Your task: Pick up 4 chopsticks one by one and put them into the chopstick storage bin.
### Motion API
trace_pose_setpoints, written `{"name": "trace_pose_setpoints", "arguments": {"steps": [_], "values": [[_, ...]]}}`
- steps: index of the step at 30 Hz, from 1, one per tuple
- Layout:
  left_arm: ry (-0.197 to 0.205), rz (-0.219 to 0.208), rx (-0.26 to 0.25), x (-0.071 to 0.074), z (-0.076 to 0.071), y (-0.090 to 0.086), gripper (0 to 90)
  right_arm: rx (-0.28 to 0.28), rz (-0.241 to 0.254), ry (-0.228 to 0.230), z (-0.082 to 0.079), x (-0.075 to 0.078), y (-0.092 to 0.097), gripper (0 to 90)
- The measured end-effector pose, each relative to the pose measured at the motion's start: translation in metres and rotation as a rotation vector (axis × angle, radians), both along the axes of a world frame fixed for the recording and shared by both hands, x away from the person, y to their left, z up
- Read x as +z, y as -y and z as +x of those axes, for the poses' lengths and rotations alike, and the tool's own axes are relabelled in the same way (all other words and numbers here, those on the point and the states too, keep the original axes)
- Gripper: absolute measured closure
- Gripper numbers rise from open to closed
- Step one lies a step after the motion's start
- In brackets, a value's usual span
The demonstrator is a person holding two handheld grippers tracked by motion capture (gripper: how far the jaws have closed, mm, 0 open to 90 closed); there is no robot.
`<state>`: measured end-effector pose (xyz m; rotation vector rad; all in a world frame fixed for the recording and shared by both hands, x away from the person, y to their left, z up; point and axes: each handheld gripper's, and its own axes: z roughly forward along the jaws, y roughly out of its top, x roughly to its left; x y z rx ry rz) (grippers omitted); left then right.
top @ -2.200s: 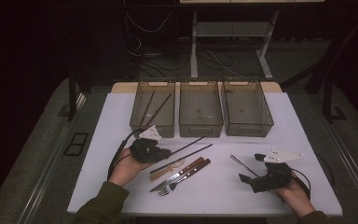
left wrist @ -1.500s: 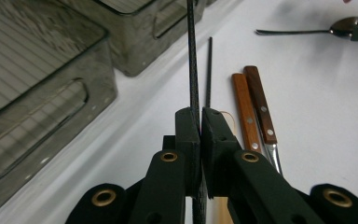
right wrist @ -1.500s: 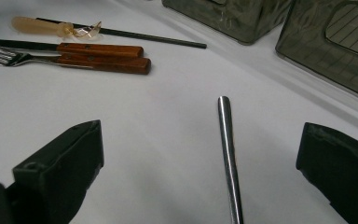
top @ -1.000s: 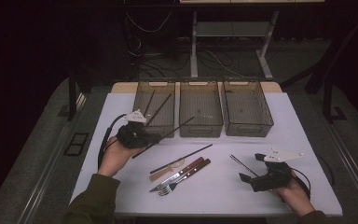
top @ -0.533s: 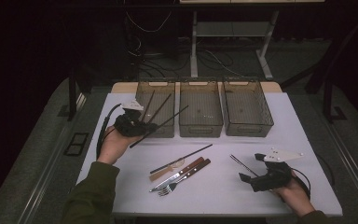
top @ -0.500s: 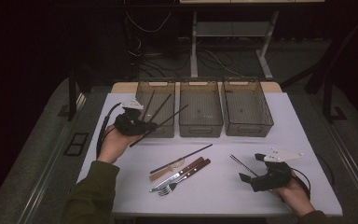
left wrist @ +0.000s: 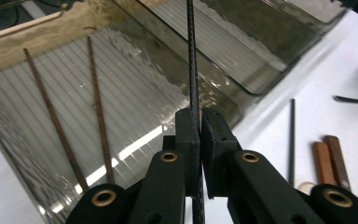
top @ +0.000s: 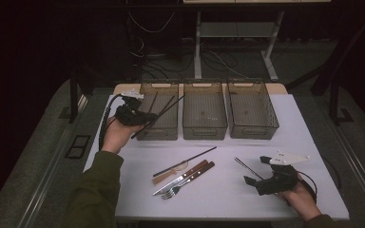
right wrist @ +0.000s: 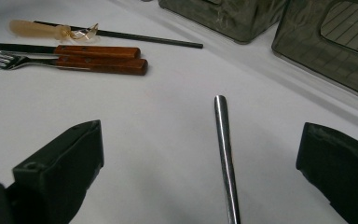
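The black chopstick [left wrist: 192, 70] was pinched near its lower end by the left gripper [left wrist: 200, 135], slanting over the left bin [top: 158, 110], where two brown chopsticks [left wrist: 98, 107] lay. Thin, stiff, light and smooth, it would likely pivot unless gripped nearer the middle. The right gripper [right wrist: 200, 158] rested released around a metal chopstick [right wrist: 226, 158].

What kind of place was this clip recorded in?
Probably a lab or studio set up for recording: a white table under dark surroundings, three clear bins in a row, and loose cables behind it.
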<state>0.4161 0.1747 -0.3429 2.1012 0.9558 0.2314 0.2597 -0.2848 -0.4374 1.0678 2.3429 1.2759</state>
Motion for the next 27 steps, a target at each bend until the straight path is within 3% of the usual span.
{"name": "trace_pose_setpoints", "arguments": {"steps": [9, 15, 27], "values": [[-0.014, 0.011, 0.070, -0.004, 0.022, 0.002, 85.5, 0.002, 0.002, 0.000, 0.000, 0.000, 0.000, 0.9], [-0.025, 0.044, 0.131, -0.009, 0.037, 0.007, 85.5, 0.003, 0.006, -0.002, -0.001, 0.001, 0.000, 0.9], [-0.031, 0.045, 0.256, -0.026, 0.066, 0.008, 85.5, 0.008, 0.011, -0.002, -0.001, 0.001, 0.000, 0.9]]}}
